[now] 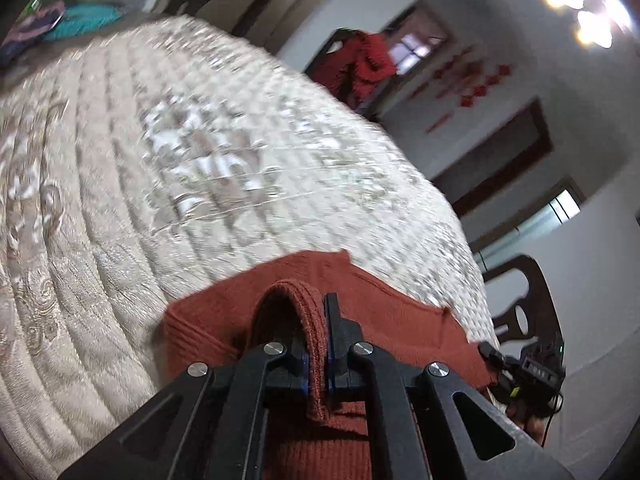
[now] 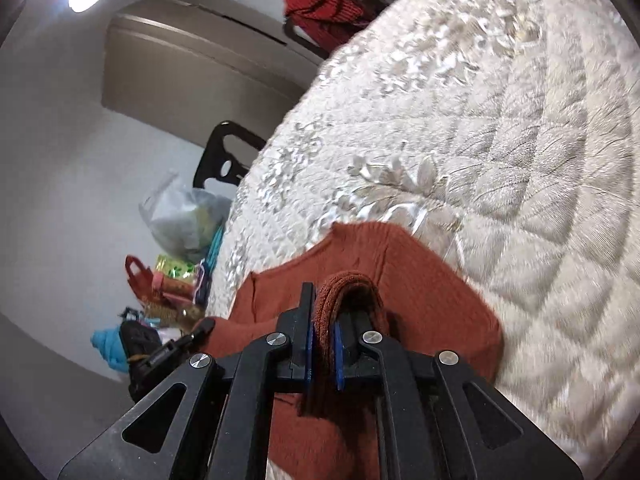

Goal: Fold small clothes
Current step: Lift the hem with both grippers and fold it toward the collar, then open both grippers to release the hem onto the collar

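A rust-red knitted garment (image 1: 384,320) lies on the near part of a table under a cream quilted cloth (image 1: 160,160). My left gripper (image 1: 318,340) is shut on a folded edge of the garment, which loops up over its fingers between the blue pads. In the right wrist view the same rust-red garment (image 2: 420,280) spreads over the cream cloth (image 2: 480,120). My right gripper (image 2: 322,340) is shut on another bunched edge of it. The right gripper's body (image 1: 532,368) shows at the far right of the left wrist view, and the left gripper's body (image 2: 160,348) at the lower left of the right wrist view.
Dark wooden chairs (image 1: 520,308) (image 2: 228,156) stand around the table. One chair holds red clothing (image 1: 360,64). A plastic bag (image 2: 184,216) and colourful items (image 2: 168,288) sit by the table's edge. Teal and purple clothes (image 1: 60,24) lie at the far side.
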Motion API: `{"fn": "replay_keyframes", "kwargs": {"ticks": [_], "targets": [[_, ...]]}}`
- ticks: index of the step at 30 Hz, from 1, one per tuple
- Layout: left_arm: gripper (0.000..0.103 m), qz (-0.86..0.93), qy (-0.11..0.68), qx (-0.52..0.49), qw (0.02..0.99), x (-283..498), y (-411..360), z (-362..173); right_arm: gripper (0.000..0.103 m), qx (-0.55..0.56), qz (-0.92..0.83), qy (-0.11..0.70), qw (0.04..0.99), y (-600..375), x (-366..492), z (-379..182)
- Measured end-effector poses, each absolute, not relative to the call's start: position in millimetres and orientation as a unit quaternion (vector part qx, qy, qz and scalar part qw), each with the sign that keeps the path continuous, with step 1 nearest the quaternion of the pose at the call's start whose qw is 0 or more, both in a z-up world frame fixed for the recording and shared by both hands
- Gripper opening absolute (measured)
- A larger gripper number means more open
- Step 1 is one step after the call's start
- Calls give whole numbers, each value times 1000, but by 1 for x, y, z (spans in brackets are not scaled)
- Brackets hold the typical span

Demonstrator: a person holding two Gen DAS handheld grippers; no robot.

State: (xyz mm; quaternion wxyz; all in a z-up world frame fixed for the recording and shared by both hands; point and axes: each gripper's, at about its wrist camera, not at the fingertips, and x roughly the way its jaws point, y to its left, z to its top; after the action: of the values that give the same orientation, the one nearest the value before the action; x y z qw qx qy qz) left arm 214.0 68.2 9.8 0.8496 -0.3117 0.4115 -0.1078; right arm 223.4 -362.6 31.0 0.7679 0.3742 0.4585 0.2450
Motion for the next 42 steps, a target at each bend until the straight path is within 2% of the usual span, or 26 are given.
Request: {"fn": "replay_keyframes", "kwargs": {"ticks": [3, 5, 7, 10, 13, 21, 29, 35, 42], "targets": [[10, -109, 413, -338, 839, 217, 74, 5, 12, 409, 231, 463, 752, -370, 228, 23], [25, -110, 397, -343, 844, 212, 77, 10, 18, 424, 231, 465, 742, -373, 227, 22], [35, -105, 376, -351, 851, 207, 83, 16, 22, 428, 244, 459, 739, -374, 225, 27], [39, -94, 345, -355, 864, 202, 92, 28, 22, 435, 255, 435, 746, -378, 224, 37], [39, -82, 340, -330, 877, 195, 91, 34, 37, 445, 246, 412, 756, -386, 223, 43], [39, -112, 326, -308, 887, 157, 80, 33, 37, 394, 274, 376, 793, -377, 196, 66], [39, -142, 329, -296, 885, 147, 61, 35, 37, 355, 304, 387, 795, -352, 190, 69], [39, -129, 343, -244, 898, 137, 51, 28, 37, 284, 282, 401, 824, -338, 174, 65], [39, -128, 378, -157, 903, 106, 33, 12, 37, 150, 254, 403, 866, -328, 127, 62]]}}
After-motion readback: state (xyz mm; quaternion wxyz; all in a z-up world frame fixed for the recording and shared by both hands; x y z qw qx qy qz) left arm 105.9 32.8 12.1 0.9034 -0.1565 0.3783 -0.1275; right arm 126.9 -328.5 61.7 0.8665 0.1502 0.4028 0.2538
